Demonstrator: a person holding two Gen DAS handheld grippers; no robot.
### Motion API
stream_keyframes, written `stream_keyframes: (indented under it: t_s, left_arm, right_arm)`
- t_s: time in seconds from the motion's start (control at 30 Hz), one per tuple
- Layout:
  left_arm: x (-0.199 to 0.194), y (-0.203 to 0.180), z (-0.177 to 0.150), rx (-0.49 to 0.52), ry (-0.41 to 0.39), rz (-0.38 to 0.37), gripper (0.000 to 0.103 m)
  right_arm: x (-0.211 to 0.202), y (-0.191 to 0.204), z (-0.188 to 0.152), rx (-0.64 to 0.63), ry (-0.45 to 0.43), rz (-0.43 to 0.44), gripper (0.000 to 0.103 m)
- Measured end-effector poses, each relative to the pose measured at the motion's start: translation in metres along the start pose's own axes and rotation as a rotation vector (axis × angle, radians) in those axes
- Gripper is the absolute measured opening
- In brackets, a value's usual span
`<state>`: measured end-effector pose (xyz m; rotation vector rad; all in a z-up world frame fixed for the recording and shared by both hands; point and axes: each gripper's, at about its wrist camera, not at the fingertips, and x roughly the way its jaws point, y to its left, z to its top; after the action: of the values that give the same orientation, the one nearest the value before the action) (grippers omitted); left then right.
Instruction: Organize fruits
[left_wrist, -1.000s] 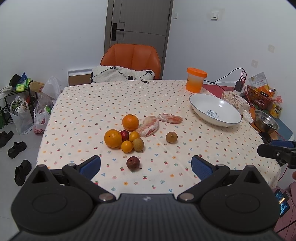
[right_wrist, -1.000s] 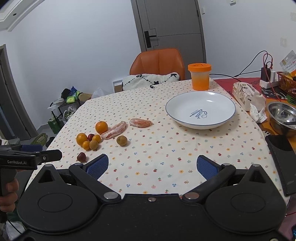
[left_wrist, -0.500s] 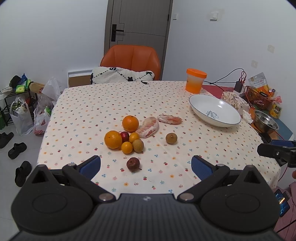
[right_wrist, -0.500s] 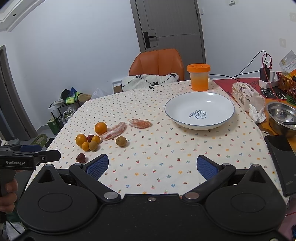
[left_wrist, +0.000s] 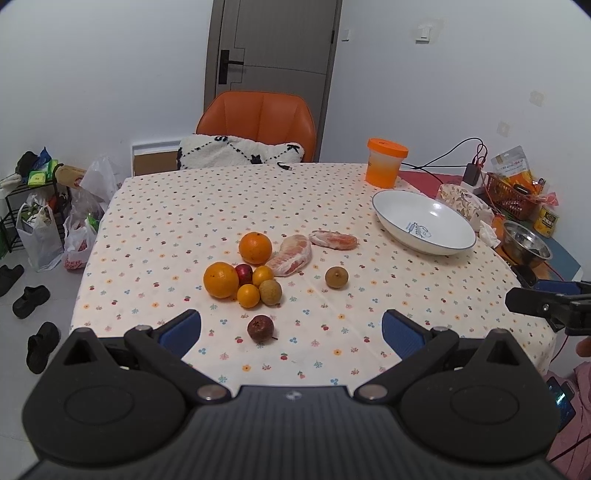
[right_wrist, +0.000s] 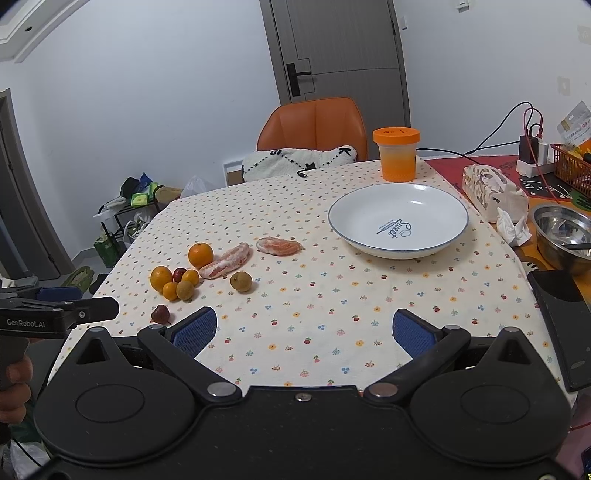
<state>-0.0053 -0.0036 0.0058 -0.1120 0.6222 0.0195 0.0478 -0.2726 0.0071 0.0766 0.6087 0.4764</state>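
Fruit lies in a loose group on the flowered tablecloth: two oranges (left_wrist: 255, 247) (left_wrist: 221, 279), two small tangerines (left_wrist: 248, 295), a small red fruit (left_wrist: 243, 273), two brown longans (left_wrist: 336, 277) (left_wrist: 270, 292), two peeled pomelo pieces (left_wrist: 291, 256) (left_wrist: 333, 239) and a dark red fruit (left_wrist: 260, 328). An empty white bowl (right_wrist: 398, 220) stands to the right. My left gripper (left_wrist: 291, 328) is open, hovering just before the dark red fruit. My right gripper (right_wrist: 302, 330) is open over bare cloth, short of the bowl.
An orange-lidded jar (right_wrist: 396, 154) stands behind the bowl. A tissue pack (right_wrist: 493, 192), a steel bowl (right_wrist: 563, 232), a red basket (right_wrist: 574, 168) and cables crowd the right side. An orange chair (left_wrist: 258, 125) is at the far edge. Bags and shoes lie on the floor at the left.
Both views have shifted only slightly; the grippers stay open and the fruit has not moved.
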Motion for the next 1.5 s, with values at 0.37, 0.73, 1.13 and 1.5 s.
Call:
stream_keyframes:
  t_s: [0.37, 0.73, 1.13, 1.5]
  left_arm:
    - [0.000, 0.001, 0.000, -0.001, 0.000, 0.001, 0.103]
    - [-0.003, 0.000, 0.002, 0.000, -0.028, -0.009, 0.103]
    - [0.002, -0.003, -0.003, 0.028, -0.065, -0.036, 0.103]
    - [0.027, 0.010, -0.013, -0.019, -0.032, -0.055, 0.103]
  right_arm:
    - [-0.001, -0.001, 0.001, -0.005, -0.009, -0.007, 0.103]
    - [0.001, -0.004, 0.001, 0.004, -0.016, -0.015, 0.103]
    - [0.010, -0.007, -0.001, -0.005, -0.019, 0.000, 0.103]
    - [0.031, -0.010, -0.006, -0.032, -0.010, 0.023, 0.103]
